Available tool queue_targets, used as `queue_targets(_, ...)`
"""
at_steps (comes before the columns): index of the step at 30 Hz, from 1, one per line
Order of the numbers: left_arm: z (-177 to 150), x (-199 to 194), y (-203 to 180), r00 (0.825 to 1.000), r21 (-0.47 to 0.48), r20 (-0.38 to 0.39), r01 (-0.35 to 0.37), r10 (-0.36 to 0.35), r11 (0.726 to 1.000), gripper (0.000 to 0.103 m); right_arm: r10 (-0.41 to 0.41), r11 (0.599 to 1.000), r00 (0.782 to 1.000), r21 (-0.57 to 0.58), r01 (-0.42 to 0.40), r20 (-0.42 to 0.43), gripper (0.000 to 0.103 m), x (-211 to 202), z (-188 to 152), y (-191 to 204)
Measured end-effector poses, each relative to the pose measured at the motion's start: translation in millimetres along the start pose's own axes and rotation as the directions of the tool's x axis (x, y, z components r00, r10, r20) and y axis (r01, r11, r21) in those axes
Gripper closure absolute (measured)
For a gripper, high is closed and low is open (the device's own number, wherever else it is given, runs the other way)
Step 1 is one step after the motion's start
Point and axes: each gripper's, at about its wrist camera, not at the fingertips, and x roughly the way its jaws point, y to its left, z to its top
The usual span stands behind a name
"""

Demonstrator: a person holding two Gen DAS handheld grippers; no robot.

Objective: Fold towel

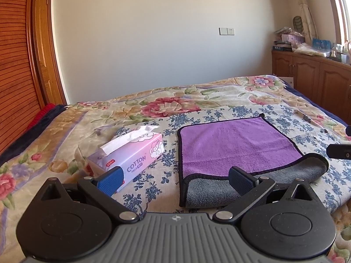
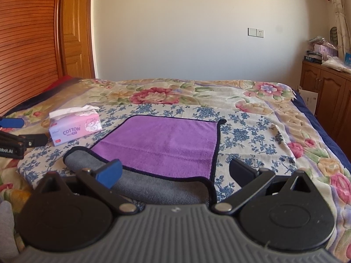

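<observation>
A purple towel (image 1: pixel 237 144) with a black hem and a grey underside lies on the bed; its near edge is turned over so a grey strip shows. It also shows in the right wrist view (image 2: pixel 166 144). My left gripper (image 1: pixel 175 179) is open and empty, hovering just before the towel's near left corner. My right gripper (image 2: pixel 175 173) is open and empty, over the towel's near right corner. The left gripper's fingers (image 2: pixel 13 140) show at the left edge of the right wrist view. The right gripper's tip (image 1: pixel 339 151) shows at the right edge of the left wrist view.
A pink tissue box (image 1: pixel 131 157) marked COTTON lies left of the towel; it also shows in the right wrist view (image 2: pixel 74 131). The bed (image 1: pixel 153 105) has a floral cover. A wooden headboard (image 1: pixel 15 65) is at left, wooden cabinets (image 1: pixel 318 74) at right.
</observation>
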Motion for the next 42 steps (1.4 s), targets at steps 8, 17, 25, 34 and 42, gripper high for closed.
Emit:
queue_targets(8,-0.8,19.6,1.7,1.000,0.004,-0.015,0.012,-0.012,1.000,0.000,0.007,1.000,1.000,0.024,-0.007,-0.013,0.000,14.3,2.0,-6.8)
queue_targets(17,-1.8,42.0,3.6,0.999,-0.003,-0.033,0.039,-0.039,0.999,0.000,0.003,1.000,0.999,0.026,-0.002,-0.039,0.000,32.7,2.0,-13.0)
queue_targets(25,-2.8,62.6,7.7,0.995,-0.022,-0.060,0.079,-0.080,0.997,0.005,0.005,1.000,0.997,0.014,-0.004,-0.076,0.000,50.3,-0.7,-16.6)
queue_targets(34,-3.0,82.7,8.5,0.988,-0.031,-0.095,0.123,-0.126,0.992,0.020,0.021,1.000,0.992,0.000,-0.022,-0.123,0.000,64.1,-4.7,-18.0)
queue_targets(42,-7.4,95.6,11.0,0.976,-0.055,-0.147,0.154,-0.160,0.987,0.042,0.031,0.999,0.985,-0.011,-0.033,-0.168,0.000,75.2,-8.5,-18.6)
